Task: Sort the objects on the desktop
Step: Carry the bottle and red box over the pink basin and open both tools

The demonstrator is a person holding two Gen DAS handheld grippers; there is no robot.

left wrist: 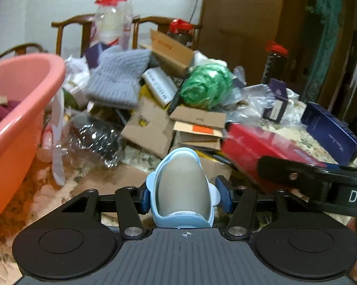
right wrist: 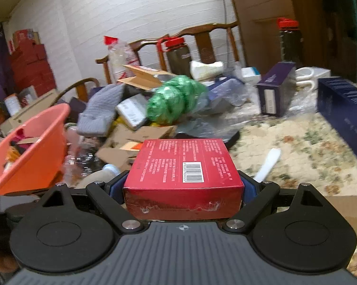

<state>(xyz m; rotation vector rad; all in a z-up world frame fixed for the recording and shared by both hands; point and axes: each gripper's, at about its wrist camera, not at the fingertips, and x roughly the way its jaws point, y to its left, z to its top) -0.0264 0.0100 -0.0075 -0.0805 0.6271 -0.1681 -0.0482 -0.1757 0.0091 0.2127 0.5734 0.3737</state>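
Only the left wrist view shows the left hand-held gripper (left wrist: 183,196) clamped on a blue-rimmed egg-shaped object (left wrist: 182,190). The right hand-held gripper (right wrist: 183,187) grips a red box (right wrist: 183,168). A pink basin (left wrist: 19,109) sits left, cluttered cardboard (left wrist: 150,128) beyond.

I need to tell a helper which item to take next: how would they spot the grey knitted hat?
Start at the pink basin on the left. Just right of its rim, atop the clutter pile, lies the grey knitted hat. It is the only soft woolly thing there, beside cardboard boxes and a shiny green bag.
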